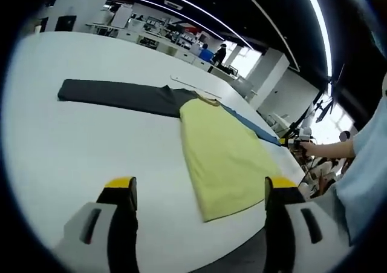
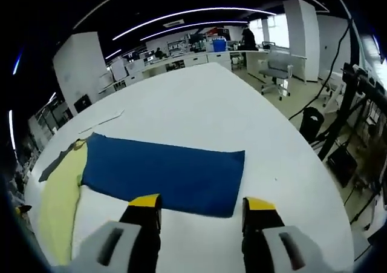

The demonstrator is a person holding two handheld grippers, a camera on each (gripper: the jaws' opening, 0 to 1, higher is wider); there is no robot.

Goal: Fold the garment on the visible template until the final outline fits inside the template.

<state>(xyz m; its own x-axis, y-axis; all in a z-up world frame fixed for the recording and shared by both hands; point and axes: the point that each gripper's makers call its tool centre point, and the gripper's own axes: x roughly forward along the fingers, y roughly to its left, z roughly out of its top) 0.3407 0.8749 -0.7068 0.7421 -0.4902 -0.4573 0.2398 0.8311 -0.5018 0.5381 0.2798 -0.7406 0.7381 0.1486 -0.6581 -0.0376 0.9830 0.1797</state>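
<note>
A yellow garment (image 1: 224,155) lies flat on the white table (image 1: 72,146), one folded edge toward me. A dark grey cloth (image 1: 121,95) stretches left from its top, and a blue cloth (image 1: 254,126) runs along its far right side. In the right gripper view the blue cloth (image 2: 166,173) is a flat rectangle, with the yellow garment (image 2: 57,209) and a strip of grey cloth (image 2: 54,161) to its left. My left gripper (image 1: 199,191) hangs open above the table's near edge, short of the yellow garment. My right gripper (image 2: 201,207) is open just before the blue cloth's near edge.
A thin white strip (image 2: 103,120) lies on the table beyond the cloths. A person's hand (image 1: 317,147) and sleeve (image 1: 366,164) are at the right. An office chair (image 2: 275,73), cables and stands (image 2: 344,121) sit off the table's right side. Desks fill the background.
</note>
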